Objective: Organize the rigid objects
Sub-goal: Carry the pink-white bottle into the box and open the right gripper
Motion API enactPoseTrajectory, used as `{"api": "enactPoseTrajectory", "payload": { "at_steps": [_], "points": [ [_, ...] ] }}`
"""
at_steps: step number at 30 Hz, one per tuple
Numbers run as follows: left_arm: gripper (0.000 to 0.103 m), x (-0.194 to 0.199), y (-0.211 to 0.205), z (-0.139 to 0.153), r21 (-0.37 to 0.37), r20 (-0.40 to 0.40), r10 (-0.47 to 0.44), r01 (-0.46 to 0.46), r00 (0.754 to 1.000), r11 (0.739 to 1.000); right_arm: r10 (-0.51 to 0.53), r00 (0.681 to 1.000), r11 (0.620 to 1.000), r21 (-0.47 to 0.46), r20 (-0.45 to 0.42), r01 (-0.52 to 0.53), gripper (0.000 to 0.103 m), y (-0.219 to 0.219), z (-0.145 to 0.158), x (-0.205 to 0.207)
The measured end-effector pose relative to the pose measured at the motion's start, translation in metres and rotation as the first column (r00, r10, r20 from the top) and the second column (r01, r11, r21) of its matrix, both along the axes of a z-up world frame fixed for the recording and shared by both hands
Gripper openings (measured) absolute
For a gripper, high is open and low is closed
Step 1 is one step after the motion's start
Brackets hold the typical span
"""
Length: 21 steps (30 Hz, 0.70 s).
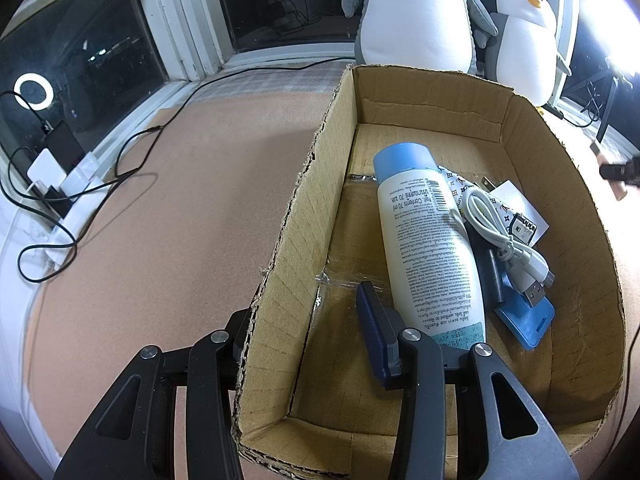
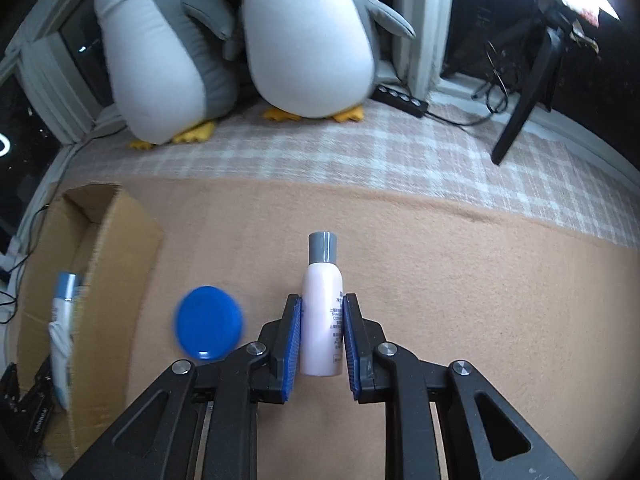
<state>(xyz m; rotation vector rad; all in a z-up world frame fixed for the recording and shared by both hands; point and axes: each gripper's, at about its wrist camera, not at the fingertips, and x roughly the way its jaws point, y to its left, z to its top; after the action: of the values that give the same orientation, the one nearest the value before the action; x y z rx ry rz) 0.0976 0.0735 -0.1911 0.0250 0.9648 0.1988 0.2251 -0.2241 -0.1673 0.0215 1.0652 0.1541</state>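
Nearest the right wrist camera, the right gripper [image 2: 321,336] has its blue-padded jaws closed narrowly on a small pink bottle [image 2: 321,320] with a grey cap; both pads press against the bottle's sides, low on its body, and the cap sticks out beyond the fingertips. The bottle lies over the tan blanket [image 2: 460,280] that covers the surface. Just beside the left finger lies a round blue lid [image 2: 209,322], apart from the pads.

The left gripper [image 1: 308,332] straddles the near left wall of a cardboard box [image 1: 288,240]: one finger sits outside the wall, the other, blue-padded, inside. The jaws stand about a wall's width apart and pinch the cardboard between them. Inside the box, just beside the inner finger, lies a white bottle [image 1: 428,240] with a light-blue cap, its base toward the jaws. To its right sit a coiled white cable [image 1: 508,236], a blue flat case [image 1: 528,316] and a white card [image 1: 516,204].

Only the left view shows the contents of the box clearly, plus a power strip with black cords [image 1: 64,200] at the window edge. Only the right view shows the pink bottle, the blue lid and the yellow feet of two plush penguins [image 2: 304,40] at the far edge on a checked cloth; there the box appears at the left, blurred.
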Motion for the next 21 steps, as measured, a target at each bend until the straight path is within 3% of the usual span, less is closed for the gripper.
{"api": "enactPoseTrajectory", "payload": {
  "at_steps": [9, 21],
  "points": [
    [0.042, 0.0, 0.001, 0.001, -0.004, 0.0, 0.002, -0.002, 1.0, 1.0, 0.131, 0.989, 0.987, 0.088, 0.072, -0.137, 0.018, 0.06, 0.038, -0.016],
    [0.042, 0.0, 0.001, 0.001, -0.004, 0.0, 0.002, -0.002, 1.0, 1.0, 0.255, 0.963, 0.963, 0.062, 0.091, -0.261, 0.018, 0.117, 0.042, -0.029]
  ]
}}
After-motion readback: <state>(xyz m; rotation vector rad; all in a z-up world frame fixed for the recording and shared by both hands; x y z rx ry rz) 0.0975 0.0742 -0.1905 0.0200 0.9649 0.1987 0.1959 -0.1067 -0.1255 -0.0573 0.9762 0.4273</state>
